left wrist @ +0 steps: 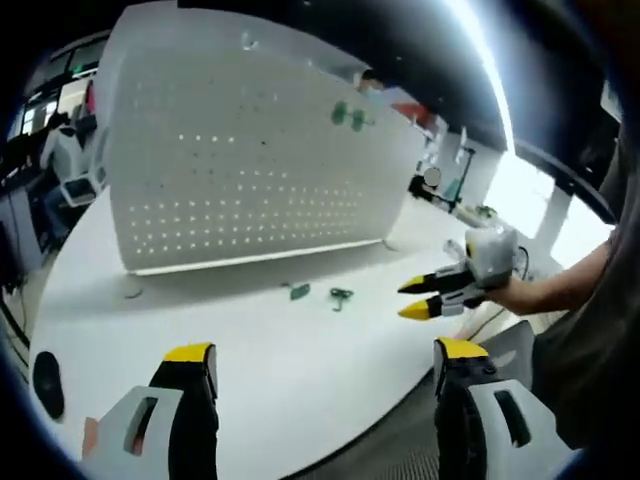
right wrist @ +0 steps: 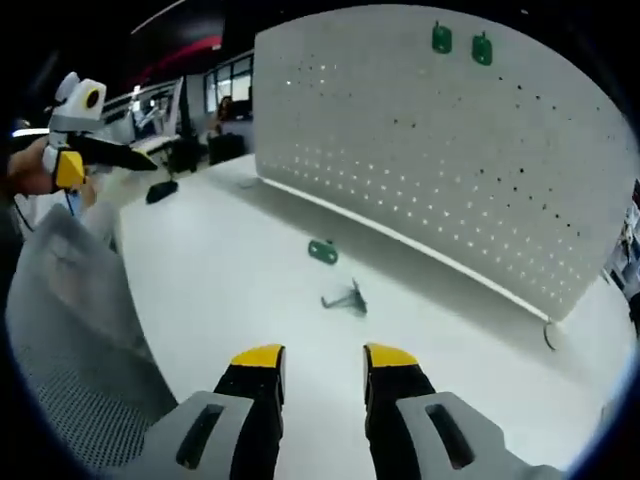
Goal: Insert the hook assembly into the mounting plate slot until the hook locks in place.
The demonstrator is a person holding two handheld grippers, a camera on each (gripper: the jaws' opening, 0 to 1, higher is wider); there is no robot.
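On the white counter (right wrist: 200, 290), in front of the upright pegboard (right wrist: 450, 160), lie a green mounting plate (right wrist: 323, 251) and, just beside it, a grey wire hook (right wrist: 347, 298); apart, not joined. Two green plates (right wrist: 462, 44) sit high on the pegboard. Left gripper view: same plate (left wrist: 299, 291) and hook (left wrist: 341, 297) near the pegboard (left wrist: 250, 160) foot. Left gripper (left wrist: 325, 365): jaws wide apart, empty. Right gripper (right wrist: 325, 362): jaws parted by a small gap, empty, above the counter short of the hook.
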